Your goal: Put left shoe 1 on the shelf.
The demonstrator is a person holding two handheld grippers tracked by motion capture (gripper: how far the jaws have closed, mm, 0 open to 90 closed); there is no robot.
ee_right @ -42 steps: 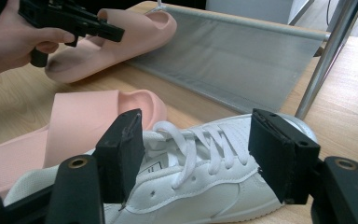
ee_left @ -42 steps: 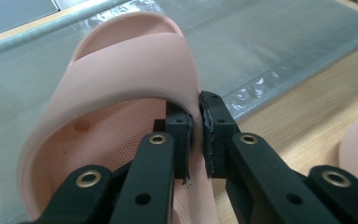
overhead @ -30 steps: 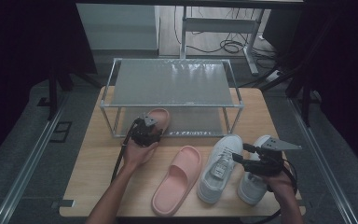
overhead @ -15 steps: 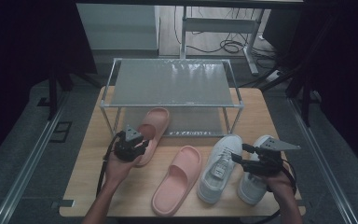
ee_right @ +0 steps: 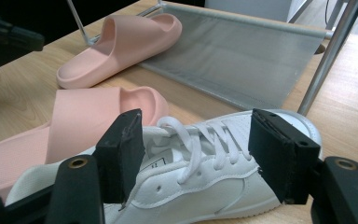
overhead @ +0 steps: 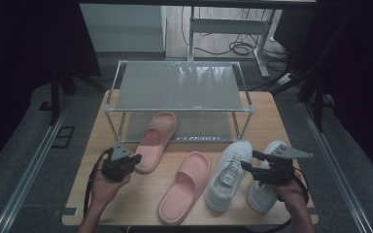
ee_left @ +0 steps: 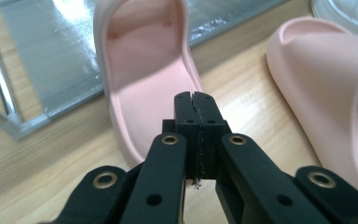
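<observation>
On the surface, left hand-held gripper (overhead: pixel 135 158) sits closed and empty beside the racked pink slipper (overhead: pixel 156 139); right hand-held gripper (overhead: pixel 248 161) stands wide over the white sneaker (overhead: pixel 229 174). Judged next: closing on that sneaker.

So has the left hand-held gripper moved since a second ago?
Yes. The left hand-held gripper has pulled back from the shoe rack toward the table's near edge, leaving the pink slipper partly on the lower shelf; its jaws have just closed empty.
</observation>
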